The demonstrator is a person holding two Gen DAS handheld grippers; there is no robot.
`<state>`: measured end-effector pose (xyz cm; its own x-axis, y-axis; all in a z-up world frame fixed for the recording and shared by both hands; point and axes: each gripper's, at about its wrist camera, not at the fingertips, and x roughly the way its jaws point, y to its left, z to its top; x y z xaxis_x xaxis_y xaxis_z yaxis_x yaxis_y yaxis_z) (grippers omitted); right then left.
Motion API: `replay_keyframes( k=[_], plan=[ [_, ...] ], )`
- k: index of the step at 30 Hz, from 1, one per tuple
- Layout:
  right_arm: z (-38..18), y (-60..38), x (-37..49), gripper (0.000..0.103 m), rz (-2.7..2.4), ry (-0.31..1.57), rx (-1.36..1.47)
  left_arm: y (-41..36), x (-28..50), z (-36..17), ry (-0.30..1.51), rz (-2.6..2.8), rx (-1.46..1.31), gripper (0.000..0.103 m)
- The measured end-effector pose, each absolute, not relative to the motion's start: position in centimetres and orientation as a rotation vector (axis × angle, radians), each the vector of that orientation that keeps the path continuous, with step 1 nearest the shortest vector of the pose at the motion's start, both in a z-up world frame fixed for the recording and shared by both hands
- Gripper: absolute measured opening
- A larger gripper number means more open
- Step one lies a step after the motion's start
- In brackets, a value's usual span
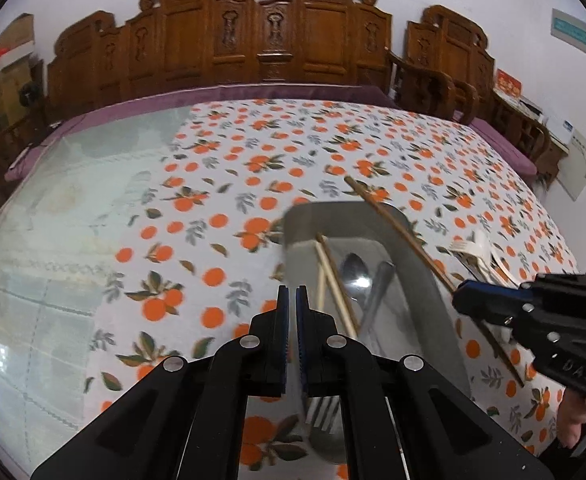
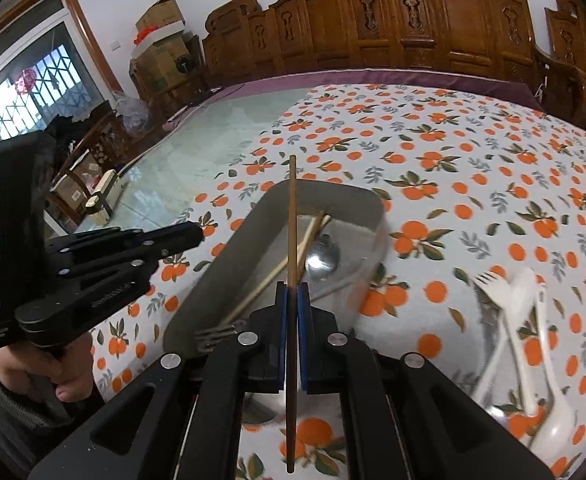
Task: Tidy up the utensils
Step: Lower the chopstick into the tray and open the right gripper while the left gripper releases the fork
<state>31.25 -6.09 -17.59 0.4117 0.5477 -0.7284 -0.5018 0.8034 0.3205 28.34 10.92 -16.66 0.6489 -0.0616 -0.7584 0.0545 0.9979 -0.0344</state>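
A steel tray (image 1: 305, 220) (image 2: 229, 252) lies on the orange-print tablecloth. It holds two chopsticks (image 1: 333, 276) (image 2: 277, 270), a metal spoon (image 1: 357, 270) (image 2: 321, 260) and a metal fork (image 1: 323, 412) (image 2: 217, 334). My right gripper (image 2: 292, 288) (image 1: 459, 294) is shut on a dark wooden chopstick (image 2: 291, 220) (image 1: 389, 216), which slants over the tray. My left gripper (image 1: 291, 292) (image 2: 199, 234) is shut with nothing between its fingers, just left of the tray. White plastic forks and a spoon (image 2: 517, 312) (image 1: 477, 248) lie on the cloth right of the tray.
The tablecloth (image 1: 221, 184) covers the table's right part; bare glass tabletop (image 1: 53, 208) shows at left. Carved wooden chairs (image 1: 261, 36) line the far edge. A hand (image 2: 65, 376) grips the left tool. Boxes (image 2: 161, 40) stand by a window.
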Motion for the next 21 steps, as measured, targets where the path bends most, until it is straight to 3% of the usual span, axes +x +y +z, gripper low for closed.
replay_keyframes(
  k=[4, 6, 10, 14, 16, 21],
  plan=[
    [-18.4, -5.0, 32.0, 0.006, 0.649, 0.949, 0.061, 11.8, 28.0, -15.8, 0.830, -0.051, -0.015, 0.028],
    [-18.9, -4.7, 32.4, 0.006, 0.646, 0.964, 0.078, 12.2, 27.9, -15.3, 0.816, -0.045, -0.019, 0.030],
    [-19.7, -4.0, 33.0, 0.006, 0.644, 0.988, 0.099, 13.4, 27.8, -14.6, 0.793, -0.015, -0.034, 0.044],
    [-20.5, -3.1, 33.0, 0.006, 0.639, 1.007, 0.099, 14.1, 27.7, -14.3, 0.783, 0.004, -0.036, 0.047],
    [-20.9, -2.9, 32.9, 0.006, 0.631, 1.013, 0.099, 14.2, 27.6, -14.2, 0.774, 0.007, -0.033, 0.059],
    [-21.7, -2.3, 33.1, 0.008, 0.640, 1.026, 0.102, 14.2, 27.5, -14.0, 0.766, 0.006, -0.031, 0.059]
  ],
)
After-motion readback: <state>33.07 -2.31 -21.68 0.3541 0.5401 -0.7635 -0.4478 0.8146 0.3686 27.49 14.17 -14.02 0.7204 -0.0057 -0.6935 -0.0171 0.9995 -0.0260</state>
